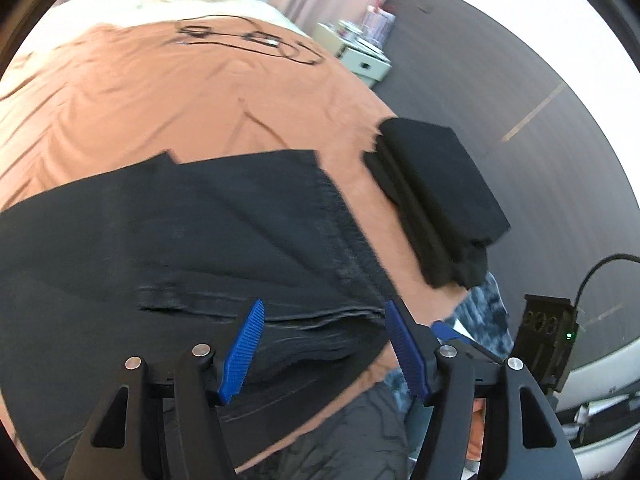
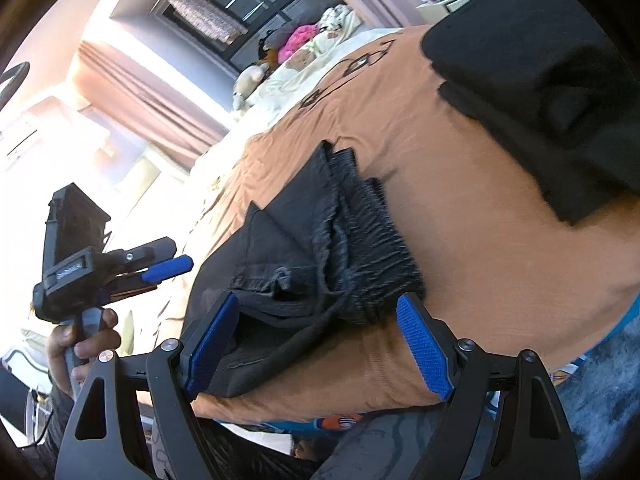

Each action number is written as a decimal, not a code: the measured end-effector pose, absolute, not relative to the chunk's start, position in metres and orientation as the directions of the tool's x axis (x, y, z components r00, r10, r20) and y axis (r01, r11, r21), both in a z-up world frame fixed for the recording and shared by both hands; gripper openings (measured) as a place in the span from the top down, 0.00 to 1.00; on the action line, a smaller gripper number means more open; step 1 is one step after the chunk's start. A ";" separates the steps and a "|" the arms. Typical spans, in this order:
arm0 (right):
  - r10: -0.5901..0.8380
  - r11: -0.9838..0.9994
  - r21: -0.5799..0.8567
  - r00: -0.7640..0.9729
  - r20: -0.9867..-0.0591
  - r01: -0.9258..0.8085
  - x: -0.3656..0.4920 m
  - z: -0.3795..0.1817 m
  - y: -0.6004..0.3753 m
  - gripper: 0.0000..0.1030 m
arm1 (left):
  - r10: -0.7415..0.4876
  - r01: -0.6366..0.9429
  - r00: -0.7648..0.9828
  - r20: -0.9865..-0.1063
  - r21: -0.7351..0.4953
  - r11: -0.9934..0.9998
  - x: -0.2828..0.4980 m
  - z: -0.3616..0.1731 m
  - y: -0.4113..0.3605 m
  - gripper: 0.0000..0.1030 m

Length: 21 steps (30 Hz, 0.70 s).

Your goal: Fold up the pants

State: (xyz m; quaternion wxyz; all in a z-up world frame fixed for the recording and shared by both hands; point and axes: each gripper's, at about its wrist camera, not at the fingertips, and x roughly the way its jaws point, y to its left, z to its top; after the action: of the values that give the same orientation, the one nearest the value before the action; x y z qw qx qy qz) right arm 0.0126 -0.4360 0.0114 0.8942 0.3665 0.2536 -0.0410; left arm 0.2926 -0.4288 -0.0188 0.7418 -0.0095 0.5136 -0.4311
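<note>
Black pants (image 1: pixel 168 240) lie spread across the orange bedspread (image 1: pixel 160 92); the right wrist view shows their bunched end with a ribbed edge (image 2: pixel 320 248). My left gripper (image 1: pixel 324 340) hovers open over the pants' layered edge, its blue pads (image 1: pixel 244 352) apart and pressing nothing. My right gripper (image 2: pixel 318 336) also stands open, straddling the bunched end. Its left pad (image 2: pixel 212 344) is beside the fabric, the other over bare bedspread. A hand (image 2: pixel 80 344) holds the left gripper (image 2: pixel 180 262) at the left of the right wrist view.
A folded stack of black garments (image 1: pixel 436 192) sits on the bed's right side near the edge. A black cable (image 1: pixel 256 40) lies further up the bedspread. A pale bedside cabinet (image 1: pixel 366 60) stands on the dark floor (image 1: pixel 520 100). Pillows and plush toys (image 2: pixel 296 44) are at the bed's head.
</note>
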 end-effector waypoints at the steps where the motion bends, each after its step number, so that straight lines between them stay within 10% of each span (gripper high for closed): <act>1: 0.119 0.734 0.631 0.866 -0.485 0.252 0.017 0.012 -0.434 0.22 | -0.644 0.617 0.117 -0.756 -0.453 0.644 0.297 -0.020 -0.419 0.37; 21: 0.084 0.890 0.368 0.696 -0.714 0.271 0.111 0.017 -0.412 0.22 | -0.477 0.261 0.366 -0.799 -0.403 0.877 0.369 -0.058 -0.196 0.37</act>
State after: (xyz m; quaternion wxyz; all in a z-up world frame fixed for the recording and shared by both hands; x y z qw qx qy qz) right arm 0.1114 -0.4122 0.0173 0.8918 0.2290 0.3866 -0.0524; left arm 0.3694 -0.1959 -0.0580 0.8197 -0.1045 0.5163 -0.2249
